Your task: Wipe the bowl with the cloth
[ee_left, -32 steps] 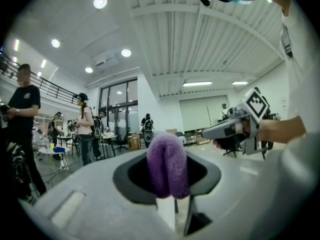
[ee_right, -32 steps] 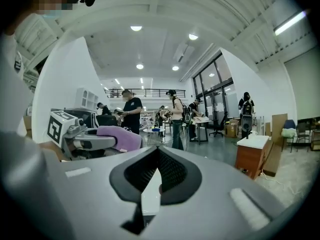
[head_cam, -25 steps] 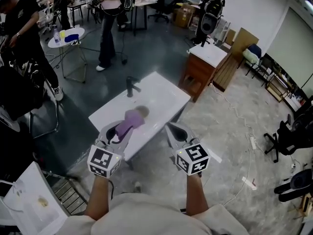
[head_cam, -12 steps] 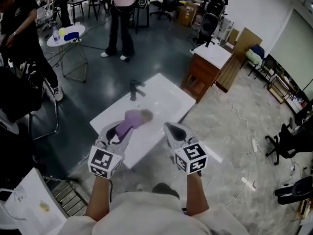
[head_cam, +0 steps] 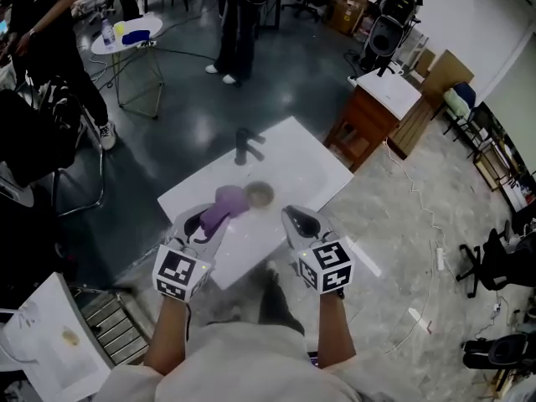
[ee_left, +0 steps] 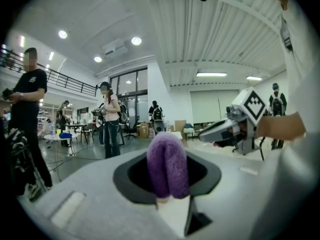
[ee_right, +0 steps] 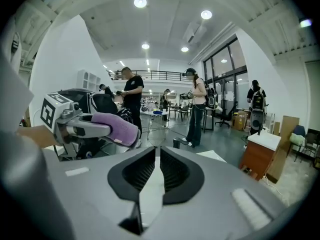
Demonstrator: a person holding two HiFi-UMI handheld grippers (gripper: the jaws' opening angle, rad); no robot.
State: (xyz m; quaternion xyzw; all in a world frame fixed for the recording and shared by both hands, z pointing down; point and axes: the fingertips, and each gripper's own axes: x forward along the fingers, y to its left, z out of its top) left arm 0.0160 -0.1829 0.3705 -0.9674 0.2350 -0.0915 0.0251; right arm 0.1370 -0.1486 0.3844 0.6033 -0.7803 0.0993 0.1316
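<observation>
The white table (head_cam: 306,170) is bare to the right of the bowl (head_cam: 259,193), leaving open passage from the near right. Just beyond the bowl stands a black post (head_cam: 244,145) (probably a tap), and a wooden cabinet (head_cam: 368,117) blocks the far right.

Grey tongs (head_cam: 295,219), black-and-white marker cubes (head_cam: 326,266)

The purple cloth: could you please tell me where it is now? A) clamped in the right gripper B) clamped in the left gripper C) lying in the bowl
B: the purple cloth sits pinched between the left gripper's jaws; the right gripper, its jaws just opening, holds nothing.
</observation>
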